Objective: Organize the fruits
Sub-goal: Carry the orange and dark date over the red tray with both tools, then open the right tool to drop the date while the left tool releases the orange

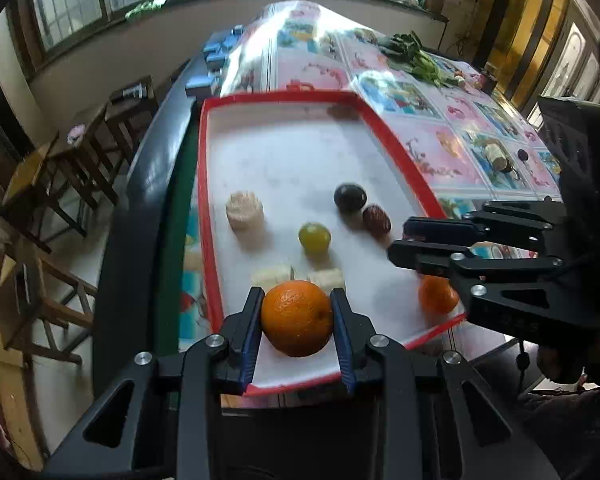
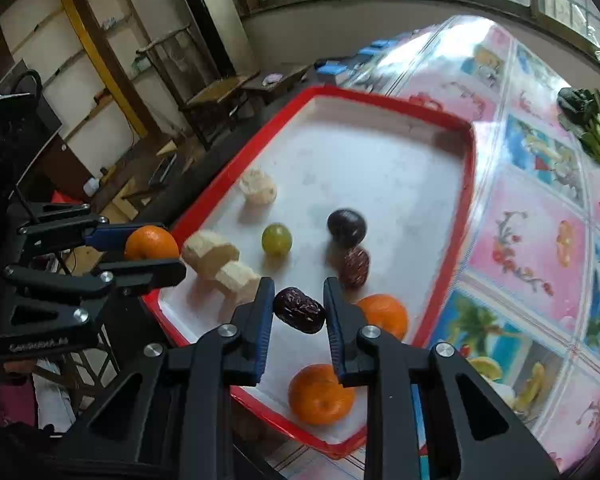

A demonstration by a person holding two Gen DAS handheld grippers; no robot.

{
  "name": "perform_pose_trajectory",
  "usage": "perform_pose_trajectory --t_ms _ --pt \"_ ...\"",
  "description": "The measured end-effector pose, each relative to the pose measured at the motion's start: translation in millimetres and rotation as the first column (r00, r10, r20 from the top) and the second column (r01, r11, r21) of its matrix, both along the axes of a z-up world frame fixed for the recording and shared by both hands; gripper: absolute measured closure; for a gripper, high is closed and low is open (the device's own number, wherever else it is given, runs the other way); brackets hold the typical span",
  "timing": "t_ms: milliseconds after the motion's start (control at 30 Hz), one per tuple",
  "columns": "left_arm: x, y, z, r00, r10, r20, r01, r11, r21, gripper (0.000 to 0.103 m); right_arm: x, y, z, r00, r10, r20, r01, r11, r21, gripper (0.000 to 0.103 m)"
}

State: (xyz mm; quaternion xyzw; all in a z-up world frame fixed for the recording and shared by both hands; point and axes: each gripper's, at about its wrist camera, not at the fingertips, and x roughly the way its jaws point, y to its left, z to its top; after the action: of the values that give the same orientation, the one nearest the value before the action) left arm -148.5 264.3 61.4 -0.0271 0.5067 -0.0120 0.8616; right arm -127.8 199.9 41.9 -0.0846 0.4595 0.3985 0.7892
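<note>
Most fruit already lies on the red-rimmed tray (image 1: 396,148). Over its near edge, the left claw (image 1: 296,316) grips an orange (image 1: 297,318); the right claw (image 2: 298,312) pinches a dark date (image 2: 299,309). Both await placing.

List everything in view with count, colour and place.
tray: one, white with red rim, on the table
oranges: three, orange, two on the tray, one in the left gripper
dates: two, dark red, one on the tray, one in the right gripper
plum: one, dark purple, on the tray
grape: one, green, on the tray
pale chunks: three, cream, on the tray
leafy greens: one bunch, green, far on the table
blue boxes: several, blue, table's far edge
left gripper: one, black, shut on an orange
right gripper: one, black, shut on a date
</note>
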Motion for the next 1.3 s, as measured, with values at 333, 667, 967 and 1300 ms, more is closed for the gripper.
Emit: perform_pose_trajectory --t_ms 333,667,967,1300 --pt "-3 -1 -19 0.999 -0.015 -0.049 0.014 1.000 -0.017 0.071 -6 17 -19 1.000 0.017 0.011 -0.016 0.997 -0.077 0.076" --pt "5 -2 -23 0.999 -0.023 -0.032 0.023 1.000 -0.018 0.071 -3 22 -29 1.000 0.009 0.012 -0.007 0.995 -0.100 0.076" --pt "6 -2 -24 0.999 -0.024 -0.030 0.023 1.000 -0.018 0.070 -3 24 -30 1.000 0.006 0.025 -0.004 0.995 -0.103 0.076" --pt "7 -6 -24 0.999 -0.006 -0.041 0.006 1.000 -0.002 0.069 -4 24 -30 1.000 0.000 0.028 0.003 0.995 -0.102 0.076"
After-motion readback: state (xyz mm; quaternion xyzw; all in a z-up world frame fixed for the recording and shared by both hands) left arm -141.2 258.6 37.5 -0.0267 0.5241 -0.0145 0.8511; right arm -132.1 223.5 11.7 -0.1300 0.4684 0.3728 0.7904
